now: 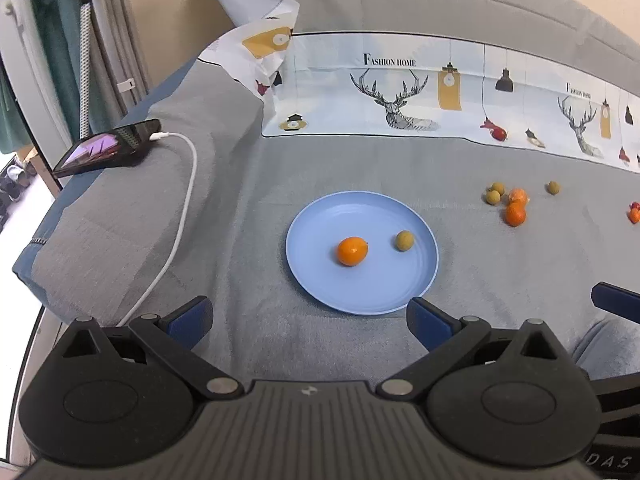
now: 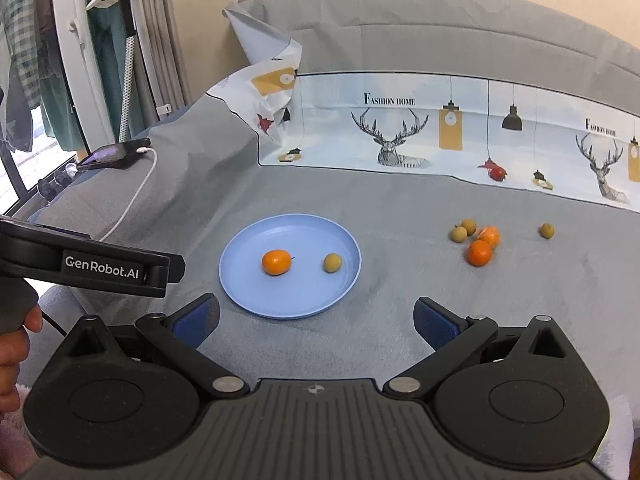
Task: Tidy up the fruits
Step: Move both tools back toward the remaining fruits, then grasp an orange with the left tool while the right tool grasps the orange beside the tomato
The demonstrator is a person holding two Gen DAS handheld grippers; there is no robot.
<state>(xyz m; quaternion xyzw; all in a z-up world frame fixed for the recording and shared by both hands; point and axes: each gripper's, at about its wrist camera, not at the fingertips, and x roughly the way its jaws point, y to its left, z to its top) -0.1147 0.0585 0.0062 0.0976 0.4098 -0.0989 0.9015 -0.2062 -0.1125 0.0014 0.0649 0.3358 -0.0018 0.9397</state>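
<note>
A blue plate (image 1: pixel 372 296) (image 2: pixel 256 296) lies on the grey cloth and holds an orange fruit (image 1: pixel 352 251) (image 2: pixel 276 262) and a small greenish-brown fruit (image 1: pixel 404 240) (image 2: pixel 332 263). To its right on the cloth lie two orange fruits (image 1: pixel 515 214) (image 2: pixel 479 253) and three small greenish-brown ones (image 1: pixel 493 197) (image 2: pixel 459 234), one of them (image 1: pixel 553 187) (image 2: pixel 546 230) set apart. My left gripper (image 1: pixel 310 322) stands open just short of the plate's near rim, empty. My right gripper (image 2: pixel 316 322) is open too, near the plate's right front, holding nothing.
A phone (image 1: pixel 108 148) (image 2: pixel 112 156) on a white charging cable (image 1: pixel 180 232) rests on the raised left edge. A printed cloth with deer (image 1: pixel 400 92) (image 2: pixel 400 128) covers the back. More reddish fruit (image 1: pixel 634 213) sits at the far right. A hand (image 2: pixel 16 344) holds the left gripper's body (image 2: pixel 100 268).
</note>
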